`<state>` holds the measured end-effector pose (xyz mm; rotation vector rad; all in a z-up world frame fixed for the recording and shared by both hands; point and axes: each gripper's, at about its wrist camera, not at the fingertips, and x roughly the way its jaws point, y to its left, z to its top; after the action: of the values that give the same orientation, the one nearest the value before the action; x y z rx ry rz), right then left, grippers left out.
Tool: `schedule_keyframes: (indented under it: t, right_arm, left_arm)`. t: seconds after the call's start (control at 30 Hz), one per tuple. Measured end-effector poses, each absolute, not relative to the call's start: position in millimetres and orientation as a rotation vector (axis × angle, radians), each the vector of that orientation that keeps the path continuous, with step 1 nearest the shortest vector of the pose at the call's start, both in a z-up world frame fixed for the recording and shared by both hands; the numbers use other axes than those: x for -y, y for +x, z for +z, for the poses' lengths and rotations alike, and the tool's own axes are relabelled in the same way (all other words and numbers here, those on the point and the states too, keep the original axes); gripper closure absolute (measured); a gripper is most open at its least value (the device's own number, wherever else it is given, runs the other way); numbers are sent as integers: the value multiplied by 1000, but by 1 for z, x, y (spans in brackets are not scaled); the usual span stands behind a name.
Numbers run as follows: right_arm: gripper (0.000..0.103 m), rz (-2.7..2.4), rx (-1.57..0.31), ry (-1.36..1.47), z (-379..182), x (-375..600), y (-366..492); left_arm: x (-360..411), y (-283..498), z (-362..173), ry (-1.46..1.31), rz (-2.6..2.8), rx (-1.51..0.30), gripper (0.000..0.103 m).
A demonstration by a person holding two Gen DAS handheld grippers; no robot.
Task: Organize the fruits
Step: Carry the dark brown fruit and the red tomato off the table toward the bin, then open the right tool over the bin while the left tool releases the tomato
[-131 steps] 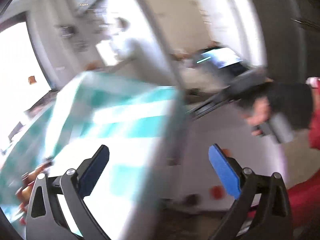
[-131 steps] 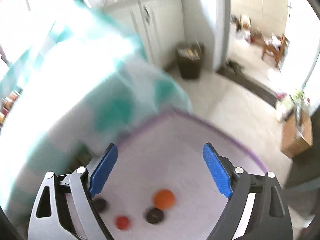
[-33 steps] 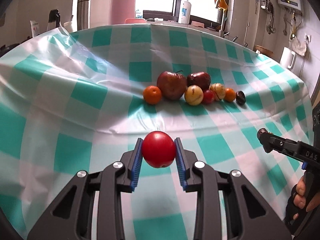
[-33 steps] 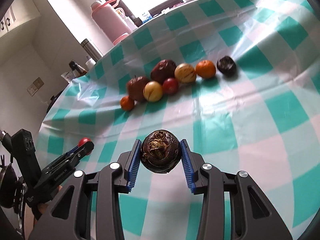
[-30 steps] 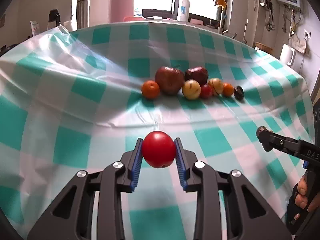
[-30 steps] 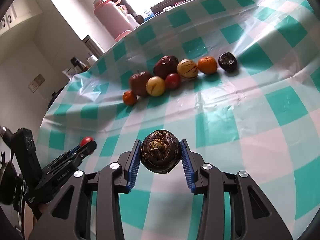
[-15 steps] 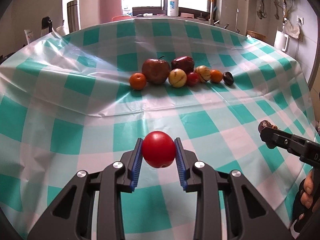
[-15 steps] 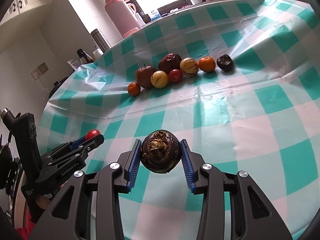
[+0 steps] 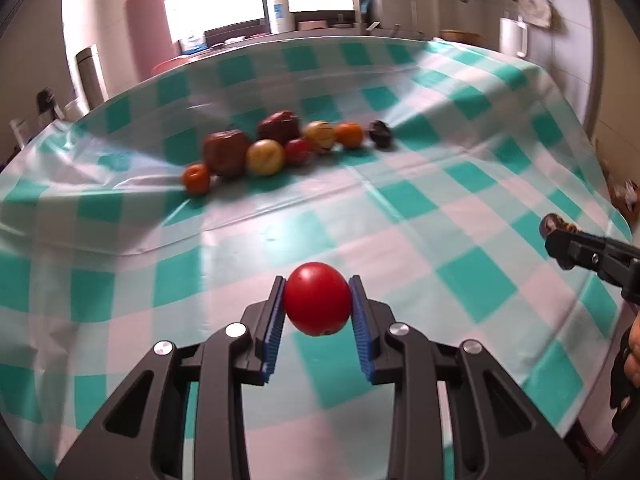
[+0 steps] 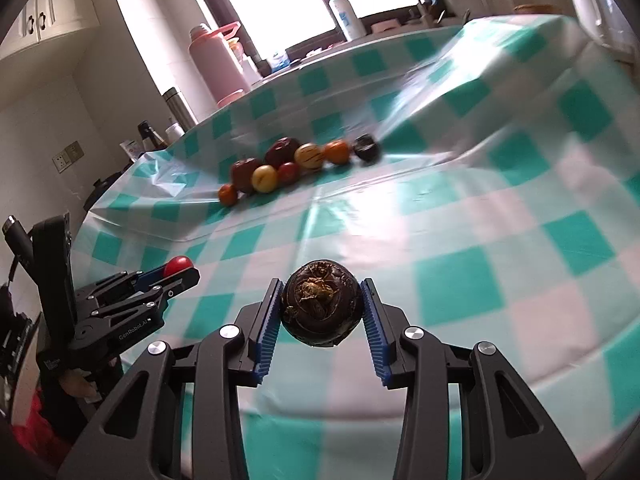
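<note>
My left gripper [image 9: 318,300] is shut on a red tomato [image 9: 318,298], held above the near part of a table with a green-and-white checked cloth [image 9: 420,208]. My right gripper [image 10: 322,306] is shut on a dark wrinkled round fruit [image 10: 320,304], also above the near part of the cloth. A row of several fruits [image 9: 276,146] lies on the far side of the table: oranges, dark red apples, yellow striped fruits, a small tomato and a dark fruit at the right end. The row also shows in the right wrist view [image 10: 296,162]. The left gripper shows in the right view [image 10: 176,270], the right gripper in the left view [image 9: 560,236].
A pink flask [image 9: 150,24], a steel bottle [image 9: 90,76] and a white bottle [image 9: 280,4] stand behind the table by the window. A white jug [image 9: 512,36] stands at the back right. The cloth hangs over the table's right edge [image 9: 600,184].
Both grippers, each holding its fruit, have drawn back from the fruit row toward the near edge of the table. The row looks smaller and farther away.
</note>
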<state>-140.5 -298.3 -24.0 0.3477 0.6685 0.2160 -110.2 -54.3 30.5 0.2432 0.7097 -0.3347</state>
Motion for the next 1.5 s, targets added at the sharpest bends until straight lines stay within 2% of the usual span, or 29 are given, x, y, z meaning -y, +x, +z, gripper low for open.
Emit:
schedule_keyframes:
  t: [0.5,0.9,1.13,1.5]
  right_arm:
    - [63,36,-607,337,-31,383,-223]
    - [63,-221,-631,412,-63,465,-291]
    - [63,-421,-801,464,-115,508,-310]
    - [63,-579,-1154,256,-194,529,-270]
  left_arm:
    - [144,-173,35,311,-646,-698,71]
    - [243,-251,24,519,-958,-658,71]
    - [311,-290,-29,700,-1130,-740,71]
    - [379,-310,-134,938,-1191,-937,71]
